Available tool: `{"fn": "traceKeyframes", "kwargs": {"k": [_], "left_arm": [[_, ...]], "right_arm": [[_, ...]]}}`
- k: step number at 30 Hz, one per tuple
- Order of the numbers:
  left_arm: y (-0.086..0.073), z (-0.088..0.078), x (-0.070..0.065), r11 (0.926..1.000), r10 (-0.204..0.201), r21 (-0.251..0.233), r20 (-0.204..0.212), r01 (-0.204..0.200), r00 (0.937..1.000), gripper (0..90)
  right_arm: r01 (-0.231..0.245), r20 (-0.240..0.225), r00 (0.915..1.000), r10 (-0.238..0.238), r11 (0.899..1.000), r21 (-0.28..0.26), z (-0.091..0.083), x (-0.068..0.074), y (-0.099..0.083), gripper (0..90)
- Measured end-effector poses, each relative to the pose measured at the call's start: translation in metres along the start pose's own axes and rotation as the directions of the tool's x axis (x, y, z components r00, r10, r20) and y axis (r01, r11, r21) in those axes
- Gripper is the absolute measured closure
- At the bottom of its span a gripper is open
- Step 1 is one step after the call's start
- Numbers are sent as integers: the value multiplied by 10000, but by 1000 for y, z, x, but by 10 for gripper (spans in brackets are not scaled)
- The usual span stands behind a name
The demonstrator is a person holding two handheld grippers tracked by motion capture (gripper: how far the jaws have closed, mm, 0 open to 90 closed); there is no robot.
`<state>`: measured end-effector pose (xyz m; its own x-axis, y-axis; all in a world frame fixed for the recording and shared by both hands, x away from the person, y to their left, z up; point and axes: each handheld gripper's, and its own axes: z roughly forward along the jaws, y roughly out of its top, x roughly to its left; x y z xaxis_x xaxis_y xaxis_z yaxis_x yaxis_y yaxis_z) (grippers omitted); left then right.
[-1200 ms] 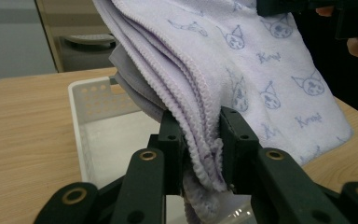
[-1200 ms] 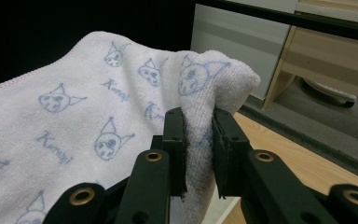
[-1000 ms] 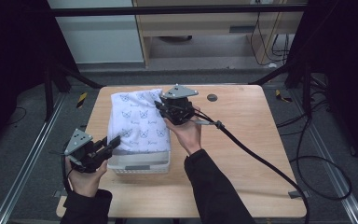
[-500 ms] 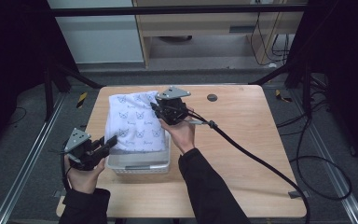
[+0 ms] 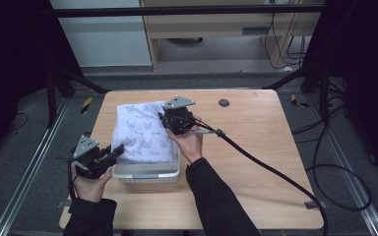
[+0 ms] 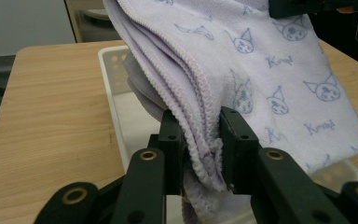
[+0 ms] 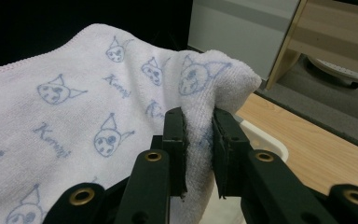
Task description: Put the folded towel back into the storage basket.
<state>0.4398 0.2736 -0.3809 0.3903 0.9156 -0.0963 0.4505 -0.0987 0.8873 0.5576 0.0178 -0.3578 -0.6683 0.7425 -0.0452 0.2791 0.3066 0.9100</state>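
Note:
A folded lavender towel (image 5: 142, 132) printed with small cat faces hangs over a white plastic basket (image 5: 147, 172) on the wooden table. My left gripper (image 5: 114, 150) is shut on the towel's near left corner; in the left gripper view the stacked hems (image 6: 200, 140) are pinched between its jaws. My right gripper (image 5: 166, 119) is shut on the far right corner, where a bunched fold of towel (image 7: 200, 116) sits between its jaws. The towel (image 6: 261, 70) slopes down toward the basket (image 6: 121, 107) and hides most of its inside.
The wooden table (image 5: 256, 147) has bare room to the right of the basket. A small dark round hole (image 5: 223, 103) lies near the far edge. The right gripper's black cable (image 5: 266, 167) runs across the table to the lower right. Cabinets stand beyond the table.
Both grippers have sunk a little with the towel still held, bringing it lower over the basket. The right gripper has shifted slightly left and toward the person.

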Motion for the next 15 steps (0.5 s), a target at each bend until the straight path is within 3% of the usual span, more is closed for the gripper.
{"fn": "traceKeyframes", "kwargs": {"k": [15], "left_arm": [[-11,15,-1,9985,124,535,-75,-120,9999,713]], "right_arm": [[-3,140,9999,-3,9992,392,12,-1,-14,770]]}}
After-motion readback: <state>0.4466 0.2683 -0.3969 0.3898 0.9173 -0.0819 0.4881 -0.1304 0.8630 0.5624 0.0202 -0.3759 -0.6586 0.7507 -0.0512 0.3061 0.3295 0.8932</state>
